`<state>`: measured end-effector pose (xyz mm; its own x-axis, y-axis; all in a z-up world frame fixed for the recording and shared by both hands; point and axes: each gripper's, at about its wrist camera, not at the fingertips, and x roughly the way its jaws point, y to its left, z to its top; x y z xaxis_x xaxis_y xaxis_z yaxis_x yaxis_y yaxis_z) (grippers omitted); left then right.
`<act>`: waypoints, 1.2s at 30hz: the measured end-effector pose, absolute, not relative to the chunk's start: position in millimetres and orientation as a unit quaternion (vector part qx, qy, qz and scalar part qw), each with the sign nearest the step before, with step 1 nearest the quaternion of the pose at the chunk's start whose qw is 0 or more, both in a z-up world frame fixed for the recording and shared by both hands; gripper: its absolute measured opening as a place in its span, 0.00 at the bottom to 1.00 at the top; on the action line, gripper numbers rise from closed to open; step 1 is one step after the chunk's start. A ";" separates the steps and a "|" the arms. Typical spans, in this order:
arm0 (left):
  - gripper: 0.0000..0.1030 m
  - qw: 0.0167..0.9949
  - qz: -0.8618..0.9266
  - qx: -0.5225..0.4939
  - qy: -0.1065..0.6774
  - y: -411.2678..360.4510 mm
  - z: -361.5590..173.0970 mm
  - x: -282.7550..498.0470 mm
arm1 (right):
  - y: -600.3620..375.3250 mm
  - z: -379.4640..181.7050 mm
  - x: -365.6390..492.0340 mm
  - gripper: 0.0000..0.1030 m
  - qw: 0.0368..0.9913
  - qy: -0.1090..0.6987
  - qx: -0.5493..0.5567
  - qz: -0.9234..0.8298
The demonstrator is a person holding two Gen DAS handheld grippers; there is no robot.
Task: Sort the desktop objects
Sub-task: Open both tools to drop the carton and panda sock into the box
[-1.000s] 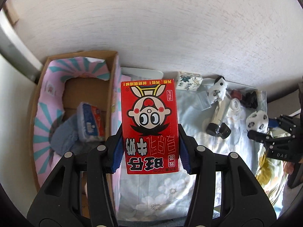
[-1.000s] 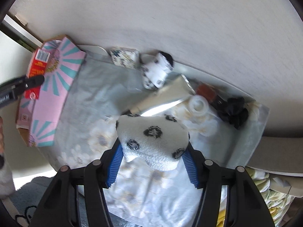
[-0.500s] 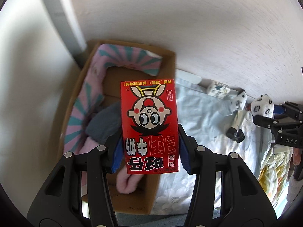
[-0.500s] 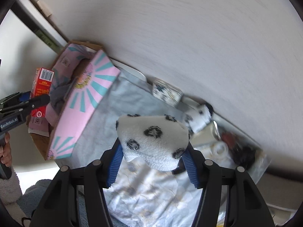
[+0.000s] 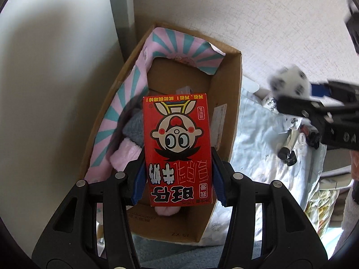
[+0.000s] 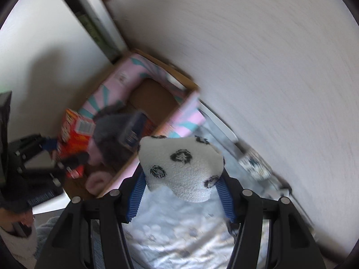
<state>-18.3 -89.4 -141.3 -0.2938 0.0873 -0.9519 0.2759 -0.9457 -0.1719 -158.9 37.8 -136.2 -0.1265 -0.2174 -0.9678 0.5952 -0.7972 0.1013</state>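
My left gripper [image 5: 178, 177] is shut on a red milk carton [image 5: 177, 148] with a cartoon face, held above the open cardboard box [image 5: 231, 103] lined with pink and teal paper. Grey and pink soft items [image 5: 132, 139] lie inside the box. My right gripper [image 6: 181, 192] is shut on a white sock with black spots [image 6: 181, 168], held over the pale floral cloth [image 6: 179, 235] just right of the box [image 6: 157, 94]. In the left wrist view the right gripper [image 5: 298, 98] and its sock [image 5: 289, 83] show blurred at the right. The right wrist view shows the left gripper [image 6: 60, 154] with the carton [image 6: 74, 134].
On the floral cloth [image 5: 258, 139] lie a black-capped tube [image 5: 289, 148] and other small items. A patterned small box [image 6: 253, 163] sits by the white wall. A grey door frame [image 5: 121, 11] stands behind the cardboard box. A person's sleeve [image 6: 20, 239] shows at lower left.
Both grippers moved left toward the cardboard box. The carton now hangs over the box's inside. The sock has come from the cluttered cloth to the box's right edge.
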 end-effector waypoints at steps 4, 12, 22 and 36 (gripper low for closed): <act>0.45 0.063 -0.790 0.591 0.153 -96.0 -143.7 -13.3 | 3.9 -137.4 -161.5 0.54 0.296 0.167 0.599 -0.725; 0.45 0.068 -0.778 0.598 0.182 -110.7 -160.8 -8.7 | -45.9 -152.9 -163.9 0.54 0.311 0.198 0.607 -0.704; 0.70 0.051 -0.754 0.625 0.194 -106.9 -176.4 -12.4 | -70.9 -171.7 -167.7 0.55 0.303 0.233 0.616 -0.689; 1.00 0.072 -0.770 0.595 0.220 -116.6 -170.7 -8.3 | -48.8 -179.7 -185.5 1.00 0.260 0.153 0.630 -0.715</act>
<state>-8.3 -116.6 -170.7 -0.2812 0.1503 -0.9478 0.3724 -0.8932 -0.2521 -185.5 -48.8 -179.7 -0.0703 -0.1792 -0.9813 0.5650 -0.8179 0.1088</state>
